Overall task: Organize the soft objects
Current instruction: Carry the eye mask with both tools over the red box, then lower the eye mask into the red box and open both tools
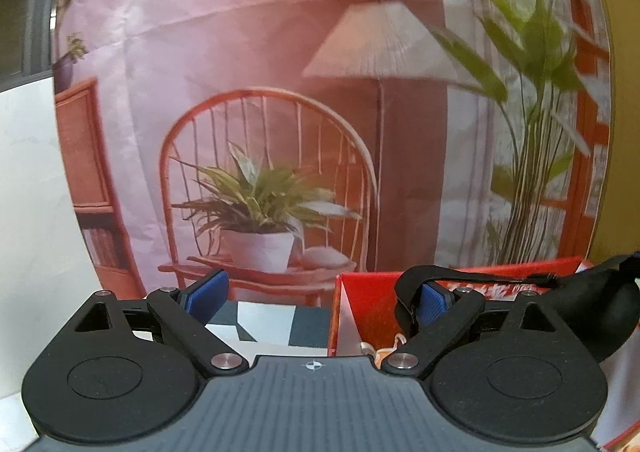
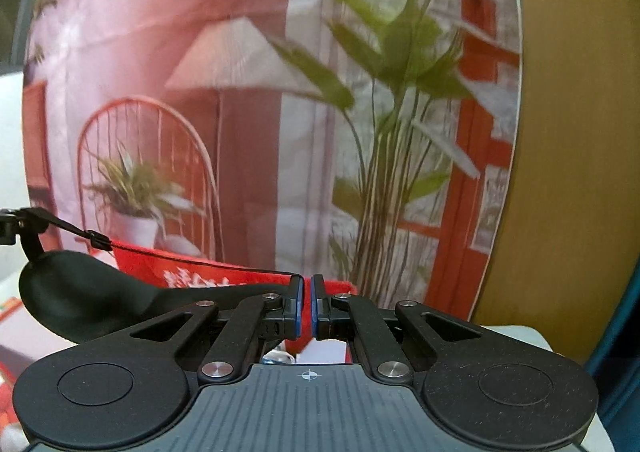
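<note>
A black sleep mask (image 1: 600, 308) with a thin black strap hangs in the air between my grippers, above a red box (image 1: 368, 312). My left gripper (image 1: 320, 298) is open; the mask's wide band (image 1: 408, 284) is looped over its right finger (image 1: 434, 302). In the right wrist view the mask's padded cup (image 2: 80, 292) sits at the left and its strap (image 2: 200, 258) runs to my right gripper (image 2: 305, 306). That gripper is shut on the strap's end, over the red box (image 2: 176, 268).
A printed backdrop (image 1: 280, 111) of a room with a chair, lamp and plants fills the back. A checked black and white surface (image 1: 268, 324) lies below my left gripper. A brown board (image 2: 568, 131) stands at the right. A white wall (image 1: 28, 211) is at the left.
</note>
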A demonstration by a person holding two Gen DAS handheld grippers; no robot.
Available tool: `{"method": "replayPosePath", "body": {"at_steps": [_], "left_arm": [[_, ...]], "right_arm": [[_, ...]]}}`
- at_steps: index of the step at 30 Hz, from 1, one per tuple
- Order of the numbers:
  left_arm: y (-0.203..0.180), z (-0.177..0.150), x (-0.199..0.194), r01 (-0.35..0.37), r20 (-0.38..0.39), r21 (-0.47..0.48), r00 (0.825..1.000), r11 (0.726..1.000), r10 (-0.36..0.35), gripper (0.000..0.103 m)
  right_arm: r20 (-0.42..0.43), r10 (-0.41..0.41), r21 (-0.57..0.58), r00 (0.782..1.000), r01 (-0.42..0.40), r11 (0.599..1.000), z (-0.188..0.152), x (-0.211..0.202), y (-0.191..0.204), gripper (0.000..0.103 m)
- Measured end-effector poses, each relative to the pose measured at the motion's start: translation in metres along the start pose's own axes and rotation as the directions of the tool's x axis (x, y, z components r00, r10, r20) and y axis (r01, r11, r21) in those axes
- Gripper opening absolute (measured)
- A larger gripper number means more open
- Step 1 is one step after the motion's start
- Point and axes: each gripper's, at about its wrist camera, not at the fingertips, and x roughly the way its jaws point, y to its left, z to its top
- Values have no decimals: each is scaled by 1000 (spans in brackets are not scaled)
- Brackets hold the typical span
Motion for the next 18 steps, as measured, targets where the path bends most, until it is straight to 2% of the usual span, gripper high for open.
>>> {"method": "replayPosePath", "body": {"at_steps": [7,11,18], "left_arm": [[-4,-8,31,45,-104,49,994,998,-39,96],[-7,-14,42,96,-176,84,981,992,-80,97],[-11,-17,39,153,-233,142,965,978,-117,99]], "right_arm": [[-149,38,-20,988,-42,999,-3,34,0,7],[-209,59,-38,976,-68,997,-9,39,5,12],[-226,83,-22,971,-90,996,-12,29,8,21]]}}
